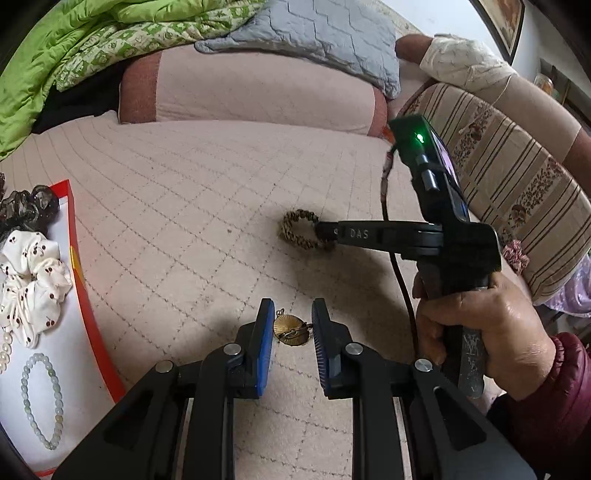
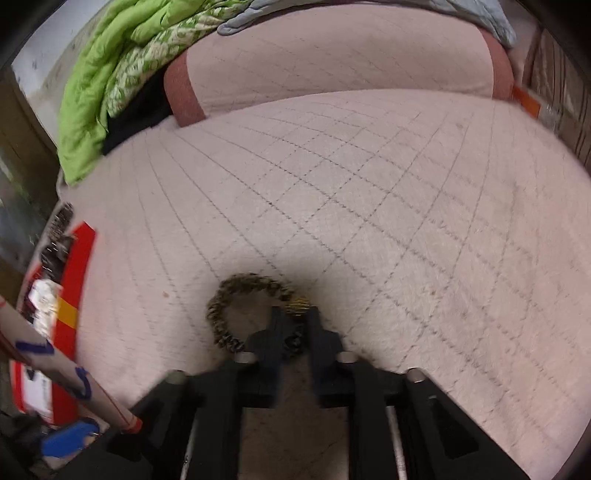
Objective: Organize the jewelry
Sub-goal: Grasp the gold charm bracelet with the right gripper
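Observation:
My left gripper (image 1: 291, 325) is open, its blue pads on either side of a round gold brooch (image 1: 291, 331) that lies on the pink quilted bed cover. My right gripper (image 1: 325, 236) reaches in from the right, and its fingers are closed around one side of a leopard-print scrunchie (image 1: 297, 230). In the right wrist view the scrunchie (image 2: 236, 299) sits at my right gripper (image 2: 295, 314), pinched between the black fingers. A white tray with a red rim (image 1: 88, 295) at the left holds a cherry-print scrunchie (image 1: 33, 288), a dark scrunchie (image 1: 29, 206) and a pale green bead bracelet (image 1: 42, 398).
The pink quilted cover (image 1: 184, 206) spreads across the bed. A pink bolster (image 1: 251, 88), a green quilt (image 1: 55, 55) and a grey pillow (image 1: 314, 33) lie at the back. A striped floral cushion (image 1: 517, 192) stands at the right. A cable (image 1: 402, 288) hangs by the right gripper.

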